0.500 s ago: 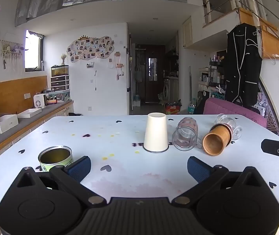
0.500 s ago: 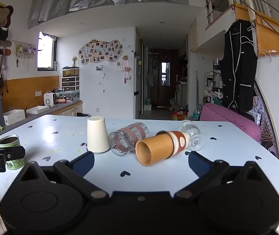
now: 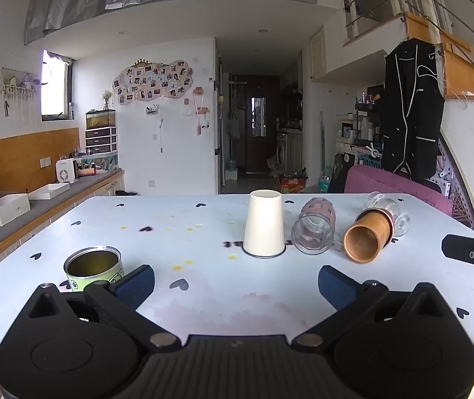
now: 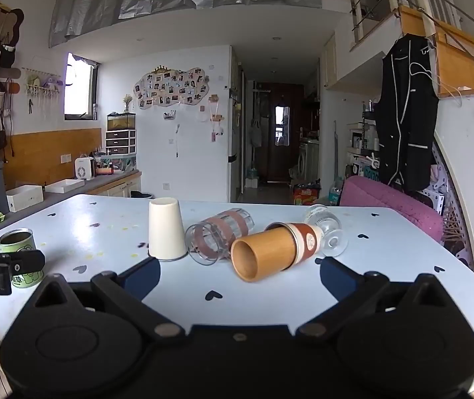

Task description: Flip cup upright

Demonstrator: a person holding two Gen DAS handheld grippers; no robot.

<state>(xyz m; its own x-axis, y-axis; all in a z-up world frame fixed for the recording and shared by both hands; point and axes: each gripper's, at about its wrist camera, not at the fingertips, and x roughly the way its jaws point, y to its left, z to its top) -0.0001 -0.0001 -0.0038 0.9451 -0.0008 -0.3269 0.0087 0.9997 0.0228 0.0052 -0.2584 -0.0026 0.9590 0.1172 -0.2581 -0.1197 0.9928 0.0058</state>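
Note:
A white paper cup (image 3: 263,224) (image 4: 166,229) stands upside down on the white table (image 3: 203,286). Right of it a clear glass with brown bands (image 3: 315,227) (image 4: 218,234) lies on its side, then a brown bamboo cup (image 3: 366,237) (image 4: 270,251) on its side with its mouth toward me, and a clear stemmed glass (image 3: 388,207) (image 4: 326,229) lies behind it. My left gripper (image 3: 235,281) is open and empty, short of the white cup. My right gripper (image 4: 240,279) is open and empty, just short of the bamboo cup.
An open green tin can (image 3: 93,266) (image 4: 20,252) stands upright at the front left of the table. A counter with white boxes (image 3: 10,207) runs along the left wall. A pink chair (image 3: 396,186) stands behind the table's right side.

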